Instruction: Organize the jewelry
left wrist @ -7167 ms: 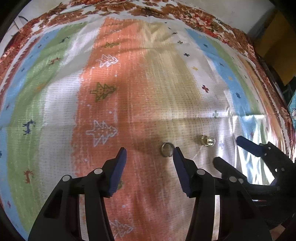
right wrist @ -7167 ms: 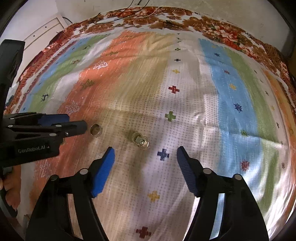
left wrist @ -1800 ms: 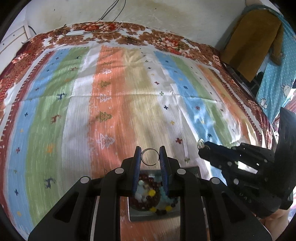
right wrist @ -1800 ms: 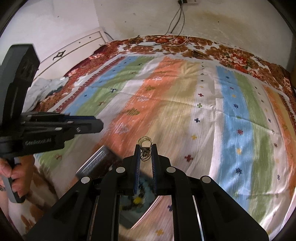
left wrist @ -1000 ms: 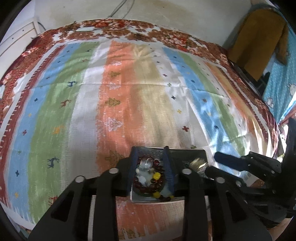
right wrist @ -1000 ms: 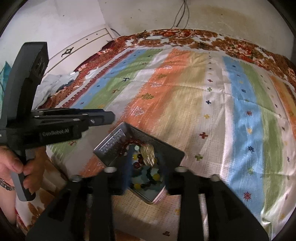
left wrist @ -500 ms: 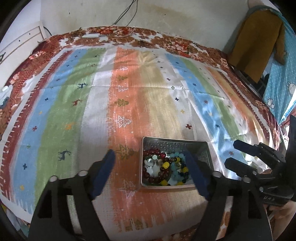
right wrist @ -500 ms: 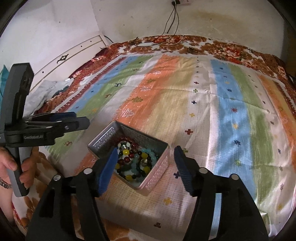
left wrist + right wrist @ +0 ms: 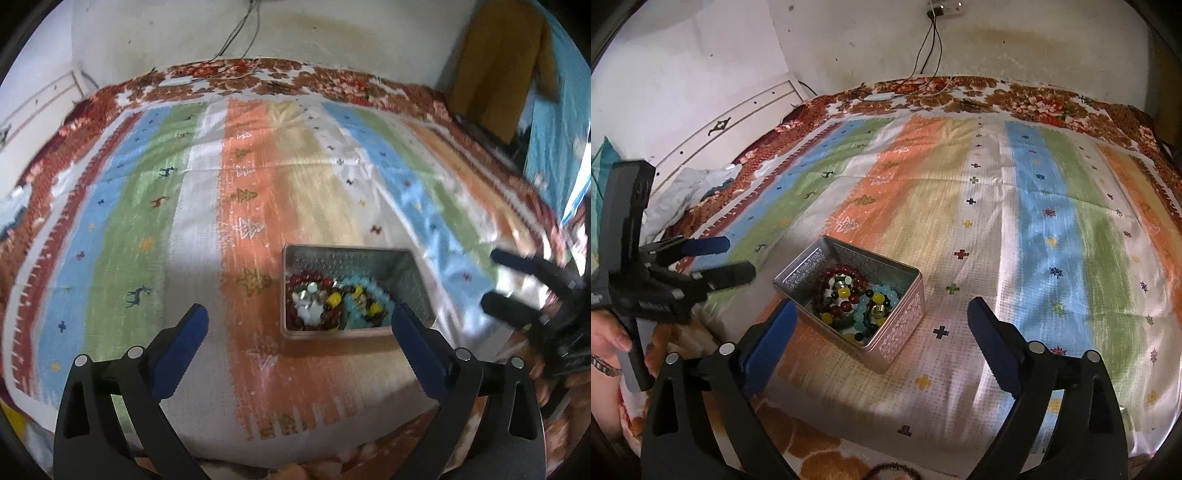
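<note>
A: From the left wrist view, where does the jewelry sit?

B: In the metal tin (image 9: 352,291), open-topped, on the striped bedspread (image 9: 147,236) of the bed. Bead bracelets (image 9: 332,302) fill it, dark red on the side away from the right tool (image 9: 513,284), pale blue on the side towards it. The left tool (image 9: 297,326) hovers on the near side of the tin, its jaws opening wide, nothing between the pads.

A: How would it all handle?

B: I judge the beads light, hard and slippery, strung loosely so they sag and tangle. A pinch across one strand, where it rides on top of the pile, looks safest. The tin looks stiff and thin-walled; take it by a side wall.

A: And the right wrist view?

B: The tin (image 9: 905,310) shows its embossed pinkish wall, a corner turned towards the camera. The bracelets (image 9: 855,299) lie heaped inside, yellow and black beads mixed in. The right tool (image 9: 881,317) is opening too, with only the tin's near corner seen between its pads, untouched. The left tool (image 9: 726,258), gripped by a hand (image 9: 607,339), stands beside the tin, apart from it.
</note>
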